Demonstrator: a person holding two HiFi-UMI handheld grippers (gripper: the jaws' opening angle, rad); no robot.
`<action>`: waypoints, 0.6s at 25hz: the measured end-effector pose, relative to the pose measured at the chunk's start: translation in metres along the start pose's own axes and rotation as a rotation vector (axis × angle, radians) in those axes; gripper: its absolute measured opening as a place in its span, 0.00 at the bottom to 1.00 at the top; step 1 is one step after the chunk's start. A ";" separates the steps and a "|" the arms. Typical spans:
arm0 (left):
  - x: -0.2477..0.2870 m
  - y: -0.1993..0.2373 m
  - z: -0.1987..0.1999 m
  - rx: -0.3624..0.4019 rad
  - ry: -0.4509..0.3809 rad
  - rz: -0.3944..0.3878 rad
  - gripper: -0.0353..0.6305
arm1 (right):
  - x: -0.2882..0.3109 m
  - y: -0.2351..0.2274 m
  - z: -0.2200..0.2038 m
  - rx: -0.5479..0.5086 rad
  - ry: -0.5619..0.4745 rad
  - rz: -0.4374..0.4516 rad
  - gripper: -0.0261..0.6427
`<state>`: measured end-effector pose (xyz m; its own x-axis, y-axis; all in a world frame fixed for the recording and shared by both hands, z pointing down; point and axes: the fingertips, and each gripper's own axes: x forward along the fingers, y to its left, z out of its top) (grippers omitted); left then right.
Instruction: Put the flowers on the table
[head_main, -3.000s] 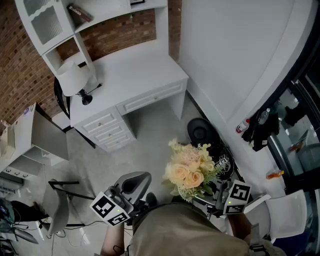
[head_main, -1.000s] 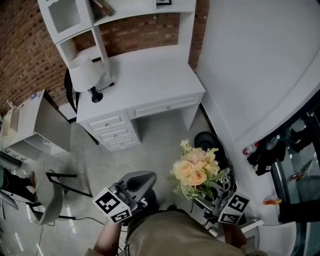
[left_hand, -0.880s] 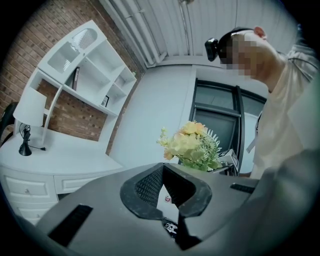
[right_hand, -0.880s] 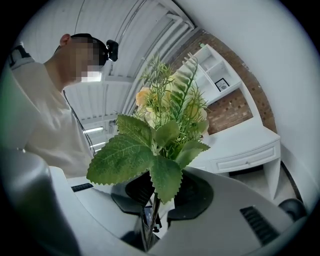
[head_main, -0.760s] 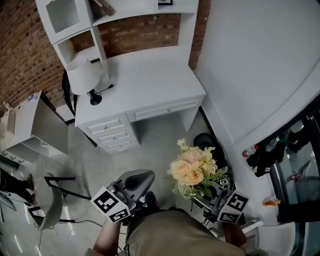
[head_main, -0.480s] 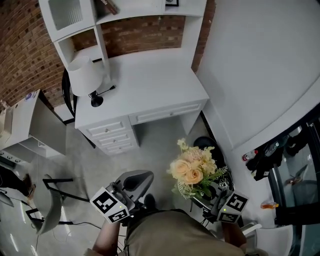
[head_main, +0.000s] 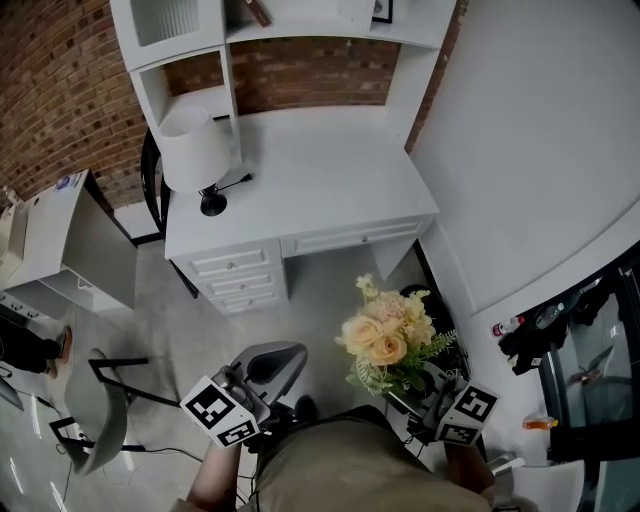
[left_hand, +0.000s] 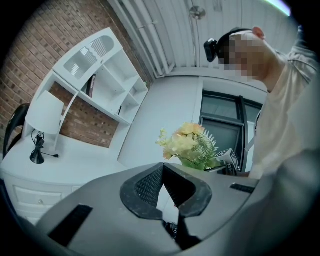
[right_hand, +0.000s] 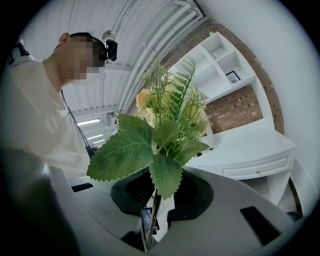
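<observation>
We held the left tool low in front of our left side, its jaws a little apart with nothing between them, and our left hand gripped it from behind. Our right tool sat beside our right hip, jaws pressed on the stems of the flowers.
</observation>
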<state>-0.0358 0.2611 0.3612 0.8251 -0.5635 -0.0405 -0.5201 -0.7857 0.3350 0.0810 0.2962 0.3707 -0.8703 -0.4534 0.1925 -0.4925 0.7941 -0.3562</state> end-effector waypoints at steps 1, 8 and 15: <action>-0.004 0.003 0.001 0.000 -0.003 0.002 0.07 | 0.006 0.002 0.002 0.003 0.003 0.001 0.16; -0.026 0.020 0.002 -0.010 -0.012 0.038 0.07 | 0.030 0.003 0.000 -0.005 0.018 0.026 0.16; -0.035 0.036 0.003 -0.012 -0.025 0.078 0.07 | 0.049 -0.001 -0.002 -0.022 0.043 0.062 0.16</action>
<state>-0.0841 0.2515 0.3716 0.7765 -0.6290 -0.0370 -0.5798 -0.7363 0.3488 0.0386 0.2733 0.3822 -0.8985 -0.3856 0.2097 -0.4371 0.8289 -0.3490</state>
